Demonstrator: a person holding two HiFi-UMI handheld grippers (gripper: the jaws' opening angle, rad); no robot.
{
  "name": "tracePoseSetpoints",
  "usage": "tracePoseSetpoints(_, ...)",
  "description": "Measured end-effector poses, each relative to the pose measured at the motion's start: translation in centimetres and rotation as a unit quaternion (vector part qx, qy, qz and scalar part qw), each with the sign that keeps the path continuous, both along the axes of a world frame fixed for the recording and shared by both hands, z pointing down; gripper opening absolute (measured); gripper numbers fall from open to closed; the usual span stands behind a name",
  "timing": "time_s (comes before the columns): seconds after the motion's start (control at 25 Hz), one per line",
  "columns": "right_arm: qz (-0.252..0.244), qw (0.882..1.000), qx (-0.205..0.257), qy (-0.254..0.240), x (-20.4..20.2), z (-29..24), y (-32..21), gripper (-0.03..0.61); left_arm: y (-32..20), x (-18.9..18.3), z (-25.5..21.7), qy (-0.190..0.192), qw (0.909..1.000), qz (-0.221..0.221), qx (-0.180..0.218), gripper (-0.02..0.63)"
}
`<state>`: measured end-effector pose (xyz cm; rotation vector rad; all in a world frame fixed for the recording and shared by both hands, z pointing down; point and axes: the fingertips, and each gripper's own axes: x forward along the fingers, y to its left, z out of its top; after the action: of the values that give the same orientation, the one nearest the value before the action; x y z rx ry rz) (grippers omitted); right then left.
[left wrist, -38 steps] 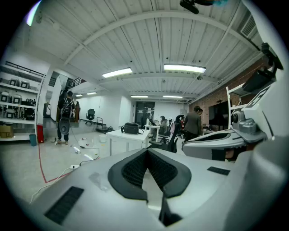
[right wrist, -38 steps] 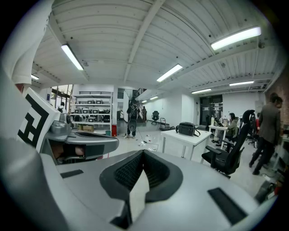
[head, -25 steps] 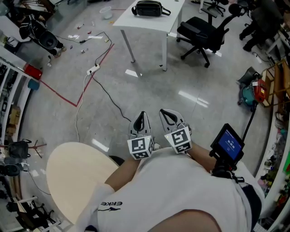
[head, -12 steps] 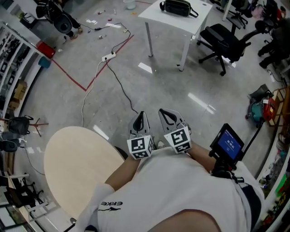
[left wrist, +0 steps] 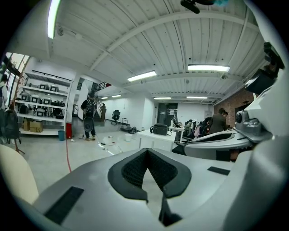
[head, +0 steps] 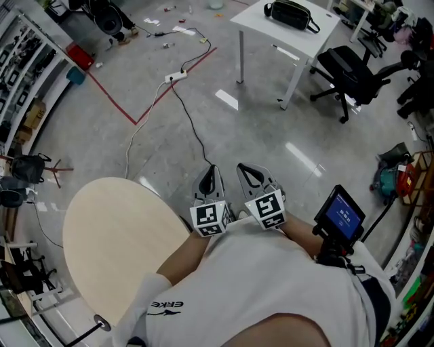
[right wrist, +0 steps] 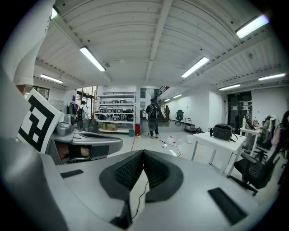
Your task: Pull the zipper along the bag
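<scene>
- Black bag [head: 291, 15] sits on the white table [head: 285, 35], far across the floor from me.
- My left gripper [head: 211, 177] is pinched closed and holds nothing.
- My right gripper [head: 254, 175], just beside it, is closed and empty too.

ahead: open floor [head: 271, 156], cable [head: 192, 133] crossing | left: round table [head: 115, 237] close | far: white table [head: 261, 20], chair [head: 352, 71]

Glossy grey floor [head: 224, 135] crossed by red tape [head: 112, 99], white table [head: 285, 37], black office chair [head: 349, 71] beyond.
</scene>
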<state>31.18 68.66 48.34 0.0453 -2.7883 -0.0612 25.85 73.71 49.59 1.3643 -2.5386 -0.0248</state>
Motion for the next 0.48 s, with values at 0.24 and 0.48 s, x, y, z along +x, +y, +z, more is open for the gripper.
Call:
tracePoseSetpoints(0.24,-0.012,1.0,0.002,0.002,-1.7,0.3,-1.0,0.005,-0.7,-1.4,0.3,0.006,0.9999,-0.015,0.005,0.002)
tracePoseSetpoints(0.48,-0.024,1.0,0.004,-0.003,-5.2,0.5,-3.5,0.005,-3.0,-4.5,0.6,0.003,0.9997,-0.024,0.001,0.002)
